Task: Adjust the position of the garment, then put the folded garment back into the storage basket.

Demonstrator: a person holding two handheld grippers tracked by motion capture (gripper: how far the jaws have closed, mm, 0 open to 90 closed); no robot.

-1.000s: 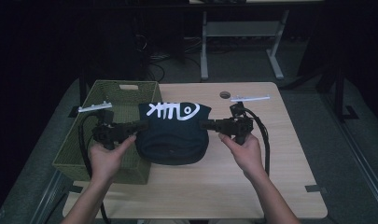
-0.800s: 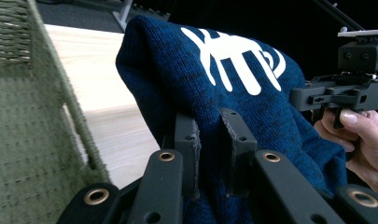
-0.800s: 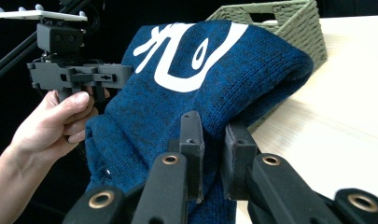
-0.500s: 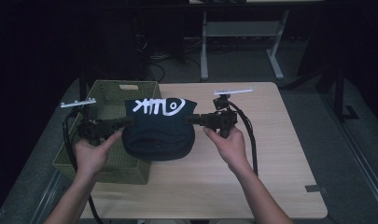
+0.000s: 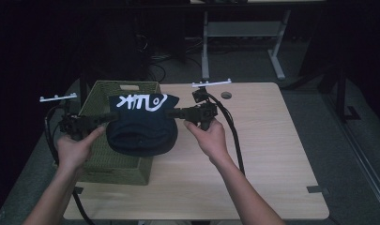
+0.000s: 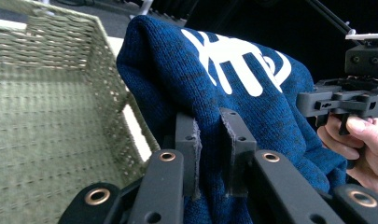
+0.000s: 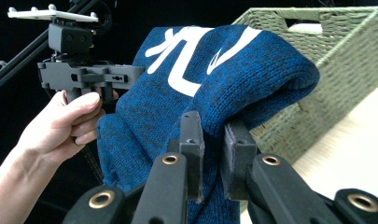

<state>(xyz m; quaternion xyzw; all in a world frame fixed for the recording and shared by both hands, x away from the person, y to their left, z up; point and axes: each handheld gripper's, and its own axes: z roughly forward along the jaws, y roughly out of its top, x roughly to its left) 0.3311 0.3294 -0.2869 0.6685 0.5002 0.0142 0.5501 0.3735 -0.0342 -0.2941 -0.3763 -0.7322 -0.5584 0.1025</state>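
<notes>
While both grippers pinch it from opposite sides, the folded blue sweater (image 5: 140,126) hangs in the air over the near right part of the green wicker basket (image 5: 113,161), its lower bulge past the basket's right rim and above bare tabletop. Left gripper (image 5: 107,118) has its jaws nearly closed, clamped on a fold at the sweater's left edge; in the left gripper view the knit fabric (image 6: 233,112) is squeezed between the two pads. Right gripper (image 5: 174,113) likewise nearly closed on the sweater's right edge, fabric (image 7: 210,84) between its pads. White print faces up at the far side of the sweater.

Basket sits at the table's left edge, its left wall about flush with that edge. Basket interior looks empty in the left gripper view, floor open. Wooden table (image 5: 272,154) is bare right of the basket, wide free area out to the right and near edges. Small round dark disc (image 5: 226,95) lies near the far edge, well apart from the sweater. Cables trail from both grippers toward the near side.
</notes>
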